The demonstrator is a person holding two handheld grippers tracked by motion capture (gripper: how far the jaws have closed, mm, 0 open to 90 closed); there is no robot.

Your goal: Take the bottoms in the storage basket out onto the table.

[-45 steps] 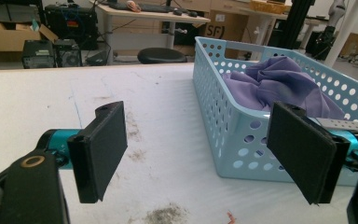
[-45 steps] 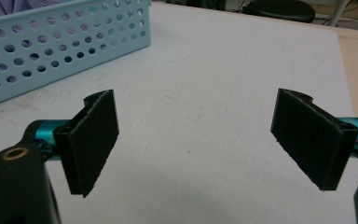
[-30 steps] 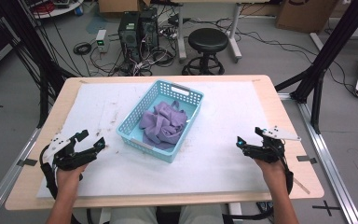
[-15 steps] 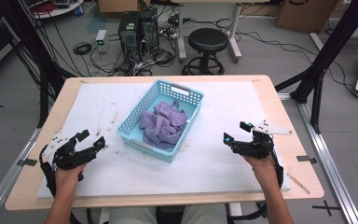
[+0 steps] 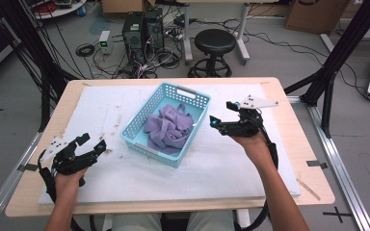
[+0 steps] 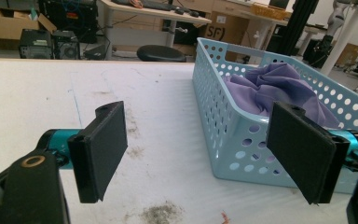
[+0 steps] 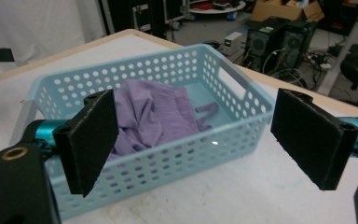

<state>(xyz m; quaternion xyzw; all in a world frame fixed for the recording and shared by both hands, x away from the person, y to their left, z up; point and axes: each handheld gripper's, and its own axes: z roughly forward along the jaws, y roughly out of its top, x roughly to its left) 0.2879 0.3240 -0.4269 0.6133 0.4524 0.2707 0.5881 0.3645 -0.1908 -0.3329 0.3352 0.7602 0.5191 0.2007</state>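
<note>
A light blue perforated basket (image 5: 136, 143) sits mid-table with a crumpled purple cloth (image 5: 167, 127) inside. My right gripper (image 5: 220, 115) hovers open just right of the basket, raised off the table; in the right gripper view the basket (image 7: 223, 135) and the cloth (image 7: 154, 114) lie straight ahead between its jaws. My left gripper (image 5: 90, 143) rests open near the table's front left corner. In the left gripper view the basket (image 6: 233, 140) stands to the right, the cloth (image 6: 279, 88) showing over its rim.
A white mat (image 5: 217, 168) with dirt marks covers the wooden table (image 5: 313, 192). Beyond the far edge are a black stool (image 5: 215, 44), computer towers (image 5: 142, 26) and cables on the floor. Black frame struts (image 5: 337, 62) stand at the right.
My right gripper has moved up and left, from the right side of the table to just beside the basket. The left gripper has stayed in place.
</note>
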